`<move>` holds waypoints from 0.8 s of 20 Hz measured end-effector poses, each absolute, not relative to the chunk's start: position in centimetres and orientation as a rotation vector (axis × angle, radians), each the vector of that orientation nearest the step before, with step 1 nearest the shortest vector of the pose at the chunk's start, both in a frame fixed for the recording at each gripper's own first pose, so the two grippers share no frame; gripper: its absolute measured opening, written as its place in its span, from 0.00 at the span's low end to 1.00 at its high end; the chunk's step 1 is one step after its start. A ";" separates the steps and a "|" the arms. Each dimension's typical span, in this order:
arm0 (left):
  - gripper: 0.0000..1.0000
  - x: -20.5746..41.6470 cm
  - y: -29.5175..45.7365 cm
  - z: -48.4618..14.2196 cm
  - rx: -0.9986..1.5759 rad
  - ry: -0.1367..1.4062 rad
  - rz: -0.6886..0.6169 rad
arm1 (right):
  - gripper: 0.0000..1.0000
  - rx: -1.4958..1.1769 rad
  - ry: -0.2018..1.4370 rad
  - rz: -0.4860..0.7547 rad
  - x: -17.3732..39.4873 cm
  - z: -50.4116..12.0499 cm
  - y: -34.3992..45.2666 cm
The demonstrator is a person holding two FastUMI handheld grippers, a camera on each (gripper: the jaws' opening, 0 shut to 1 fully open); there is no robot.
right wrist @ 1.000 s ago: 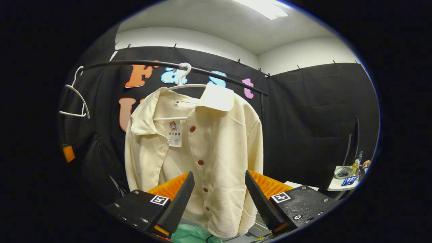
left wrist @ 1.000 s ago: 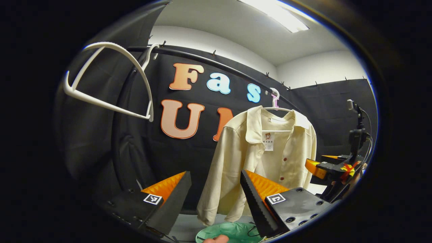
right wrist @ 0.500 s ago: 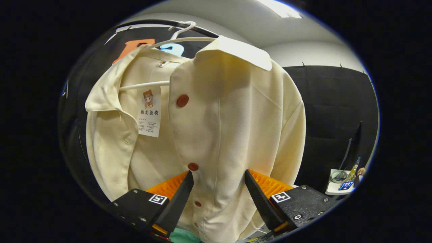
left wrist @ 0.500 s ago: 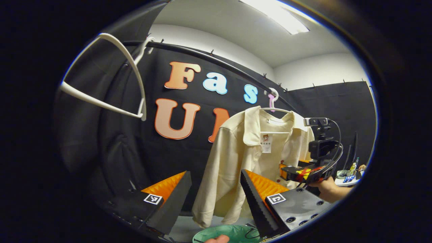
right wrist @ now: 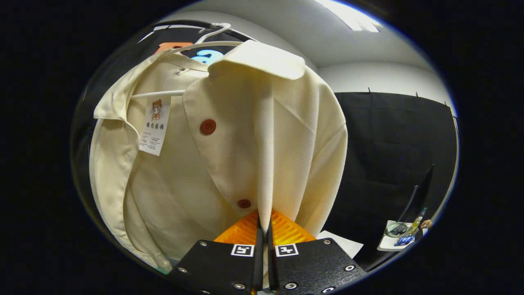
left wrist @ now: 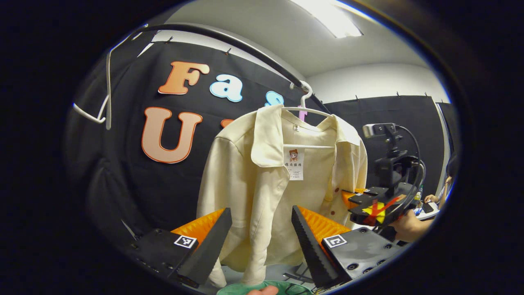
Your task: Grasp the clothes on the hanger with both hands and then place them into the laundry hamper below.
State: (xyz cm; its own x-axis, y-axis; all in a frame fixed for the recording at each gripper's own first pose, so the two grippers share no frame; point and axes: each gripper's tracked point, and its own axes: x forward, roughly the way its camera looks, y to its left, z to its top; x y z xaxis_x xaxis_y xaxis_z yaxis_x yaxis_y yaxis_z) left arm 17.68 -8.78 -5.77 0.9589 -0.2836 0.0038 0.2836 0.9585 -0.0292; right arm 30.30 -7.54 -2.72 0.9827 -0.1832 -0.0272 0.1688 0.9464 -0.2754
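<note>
Bright ceiling light (left wrist: 327, 18), sharp frames, fisheye-bent edges.

Cream shirt (right wrist: 229, 155) hanging on white hanger (left wrist: 305, 110), red-buttoned.

Black cloth wall (left wrist: 135, 180) under a white ceiling (left wrist: 262, 37); ceiling light (left wrist: 327, 18) above the wall, small white table (right wrist: 395, 241) beside it

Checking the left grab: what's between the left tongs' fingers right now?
In the left gripper view, the open left tongs frame the shirt's front panel, farther off, not pinched.
</note>
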 end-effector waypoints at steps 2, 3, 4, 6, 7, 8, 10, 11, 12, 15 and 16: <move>0.96 19.6 -9.8 -6.7 -0.037 0.000 -0.291 | 0.01 -0.255 0.038 -0.144 28.7 -1.8 -7.9; 0.93 20.5 -10.3 -7.2 -0.036 0.006 -0.294 | 0.00 -0.255 0.035 -0.129 27.8 -1.5 -8.0; 0.96 21.6 -10.8 -7.9 -0.029 0.015 -0.295 | 0.00 -0.250 0.033 -0.109 26.8 -1.2 -7.7; 0.97 23.7 -11.3 -9.5 -0.002 0.037 -0.283 | 0.00 -0.236 0.026 -0.083 25.3 -0.4 -7.3; 0.97 24.5 -11.6 -9.9 0.012 0.040 -0.277 | 0.00 -0.234 0.024 -0.081 24.8 -0.1 -7.5; 1.00 25.1 -11.8 -10.2 0.023 0.033 -0.266 | 0.00 -0.230 0.022 -0.076 24.4 0.3 -7.6; 0.97 26.6 -11.9 -10.0 0.072 -0.008 -0.229 | 0.00 -0.219 0.019 -0.064 23.7 0.9 -7.4; 0.97 27.2 -11.8 -10.1 0.108 -0.023 -0.204 | 0.00 -0.215 0.023 -0.059 23.5 0.9 -7.5; 0.97 27.8 -11.5 -10.2 0.143 -0.031 -0.170 | 0.00 -0.211 0.023 -0.051 23.3 0.9 -7.4; 0.94 28.5 -10.2 -10.7 0.235 -0.034 -0.108 | 0.00 -0.218 0.016 -0.039 22.8 1.2 -7.2; 0.80 28.6 -10.0 -10.6 0.255 -0.043 -0.101 | 0.00 -0.219 0.014 -0.032 22.7 1.2 -7.1</move>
State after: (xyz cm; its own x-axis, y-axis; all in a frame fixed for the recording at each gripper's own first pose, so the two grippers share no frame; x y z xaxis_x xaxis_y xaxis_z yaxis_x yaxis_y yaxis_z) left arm 28.62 -9.97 -10.55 0.9940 -0.1056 0.0298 0.0947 0.9625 0.2542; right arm 22.67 -7.11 1.18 0.9994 -0.0335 -0.0102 0.0305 0.9756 -0.2173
